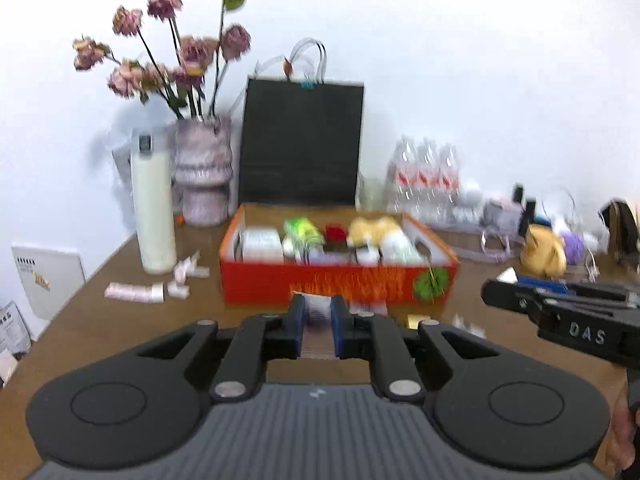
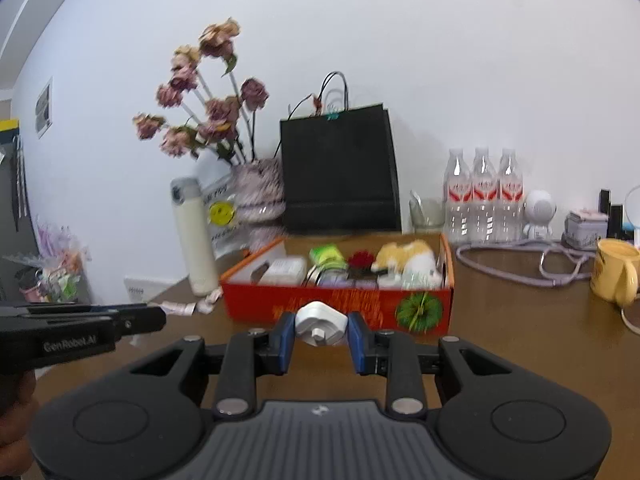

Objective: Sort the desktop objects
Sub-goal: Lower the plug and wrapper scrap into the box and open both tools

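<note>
An orange-red box (image 1: 336, 286) holding several small items stands mid-table; it also shows in the right wrist view (image 2: 340, 304). My left gripper (image 1: 318, 320) is shut on a small pale packet (image 1: 318, 310), blurred, just in front of the box. My right gripper (image 2: 320, 330) is shut on a white plug adapter (image 2: 320, 322), also just in front of the box. The right gripper shows at the right of the left wrist view (image 1: 560, 308); the left gripper shows at the left of the right wrist view (image 2: 80, 324).
A white flask (image 1: 154, 208), a flower vase (image 1: 204, 176) and a black paper bag (image 1: 300, 144) stand behind the box. Pink packets (image 1: 136, 292) lie left of it. Water bottles (image 2: 484, 196), a yellow mug (image 2: 616, 276) and a cable (image 2: 520, 264) are at the right.
</note>
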{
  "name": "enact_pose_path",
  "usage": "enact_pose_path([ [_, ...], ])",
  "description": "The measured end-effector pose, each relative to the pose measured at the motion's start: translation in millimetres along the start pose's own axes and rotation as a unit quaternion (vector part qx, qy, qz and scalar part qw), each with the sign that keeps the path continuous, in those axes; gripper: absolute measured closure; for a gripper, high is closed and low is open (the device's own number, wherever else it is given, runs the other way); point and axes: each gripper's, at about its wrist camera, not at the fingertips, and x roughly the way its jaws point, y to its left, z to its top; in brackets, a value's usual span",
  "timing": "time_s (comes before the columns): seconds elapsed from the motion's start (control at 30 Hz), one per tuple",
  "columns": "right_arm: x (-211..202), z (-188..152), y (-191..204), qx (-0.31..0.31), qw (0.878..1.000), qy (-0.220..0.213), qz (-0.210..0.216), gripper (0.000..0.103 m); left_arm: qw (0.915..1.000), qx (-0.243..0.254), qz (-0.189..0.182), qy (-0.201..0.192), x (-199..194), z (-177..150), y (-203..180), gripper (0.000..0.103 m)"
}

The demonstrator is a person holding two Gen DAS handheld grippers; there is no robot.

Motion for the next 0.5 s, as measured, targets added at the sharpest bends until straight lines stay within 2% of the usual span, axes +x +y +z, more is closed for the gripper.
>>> enact_pose_path([
  [0.1,15,20,-4,-0.006,1.000,-0.007,-0.007,0.076,0.9998,-0.005,0.005,-0.019,14,22,10,0.089],
  [0.2,36,44,-12,-0.013,1.000,-0.002,-0.009,0.076,0.9998,-0.012,0.005,-0.015,49,53,23,0.089],
  [0.33,88,89,-32,-0.004,1.000,0.027,0.004,0.076,0.9991,-0.014,-0.011,0.038,116,91,35,0.089],
  [0.43,149,119,-57,0.026,0.995,0.096,0.016,0.076,0.9952,0.000,-0.024,0.095,175,103,37,0.089],
  [0.5,189,128,-65,0.033,0.990,0.135,0.005,0.076,0.9921,-0.009,-0.012,0.125,213,102,42,0.089],
])
